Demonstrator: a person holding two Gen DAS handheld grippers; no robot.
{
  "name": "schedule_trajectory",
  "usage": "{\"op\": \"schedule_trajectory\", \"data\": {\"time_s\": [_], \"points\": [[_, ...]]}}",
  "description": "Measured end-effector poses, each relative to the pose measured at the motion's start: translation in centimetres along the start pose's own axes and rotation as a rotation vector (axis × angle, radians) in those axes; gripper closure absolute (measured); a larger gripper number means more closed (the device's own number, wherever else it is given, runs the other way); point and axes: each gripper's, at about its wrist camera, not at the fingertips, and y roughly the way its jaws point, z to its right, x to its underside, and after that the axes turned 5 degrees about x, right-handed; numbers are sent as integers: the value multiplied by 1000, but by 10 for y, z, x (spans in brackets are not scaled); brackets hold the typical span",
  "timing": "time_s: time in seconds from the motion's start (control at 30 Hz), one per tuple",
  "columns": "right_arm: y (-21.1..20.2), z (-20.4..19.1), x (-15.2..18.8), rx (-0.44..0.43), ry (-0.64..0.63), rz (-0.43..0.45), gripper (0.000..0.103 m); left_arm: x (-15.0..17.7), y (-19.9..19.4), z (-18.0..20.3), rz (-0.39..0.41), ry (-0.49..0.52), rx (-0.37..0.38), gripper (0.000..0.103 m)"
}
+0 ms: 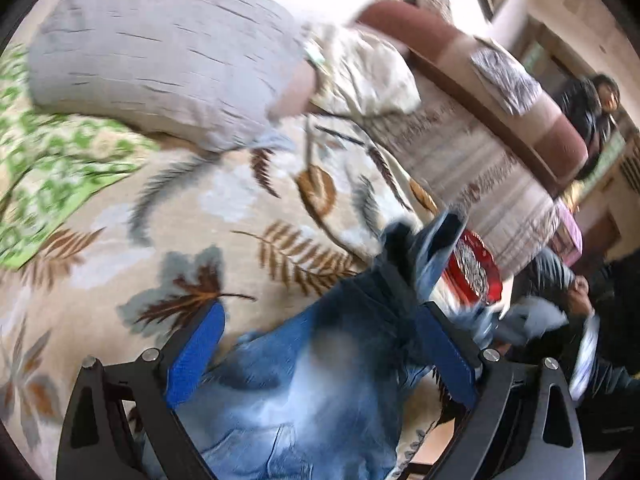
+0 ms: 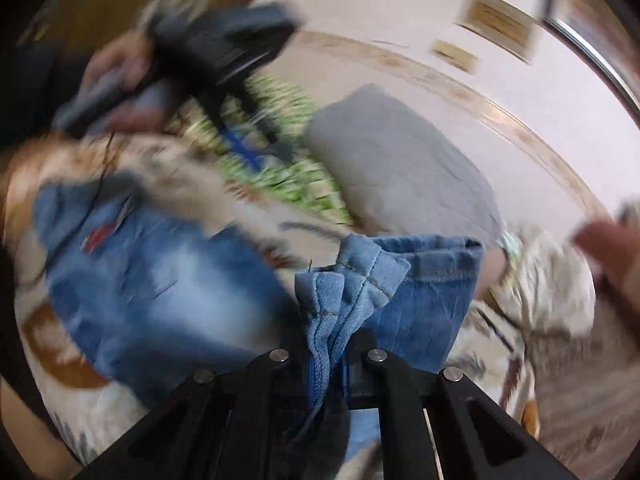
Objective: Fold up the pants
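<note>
The blue denim pants (image 1: 296, 392) lie on a leaf-patterned bed sheet (image 1: 192, 216). My left gripper (image 1: 320, 344) is open, its blue pads (image 1: 196, 356) spread wide on either side of the denim below them. In the right wrist view the pants (image 2: 132, 288) stretch to the left, and my right gripper (image 2: 332, 344) is shut on a bunched hem of the pants (image 2: 352, 280), holding it lifted. The left gripper (image 2: 256, 144) shows blurred at upper left in a hand.
A grey pillow (image 1: 160, 60) (image 2: 400, 164) lies at the bed's head on a green patterned cloth (image 1: 52, 168). A brown headboard (image 1: 480, 80) curves to the right. A red packet (image 1: 476, 268) and a seated person (image 1: 592, 108) are beyond the bed.
</note>
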Motion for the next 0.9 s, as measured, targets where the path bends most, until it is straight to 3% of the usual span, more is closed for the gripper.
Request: {"op": "schedule_trajectory", "data": {"time_s": [0.23, 0.33, 0.5, 0.53, 0.57, 0.63, 0.67, 0.8, 0.9], "points": [[23, -91, 13, -62, -256, -63, 95, 21, -60, 7, 139, -30, -50, 6], [31, -111, 26, -93, -318, -103, 95, 29, -91, 22, 191, -15, -70, 6], [26, -121, 33, -4, -381, -60, 87, 36, -148, 51, 282, 15, -108, 6], [23, -119, 33, 11, -385, -52, 76, 35, -159, 58, 295, 24, -136, 5], [16, -116, 32, 46, -377, -34, 45, 35, -170, 65, 308, 35, -170, 5], [0, -99, 24, 81, -311, 34, 10, 34, -188, 74, 330, 42, -204, 2], [-12, -88, 20, 57, -259, 73, 5, 33, -201, 82, 349, 42, -216, 2], [-45, -61, 9, 77, -176, 151, 5, 41, -234, 103, 437, 6, -273, 0], [-63, -37, 6, 38, -73, 166, 3, 59, -237, 117, 475, 1, -393, 0]]}}
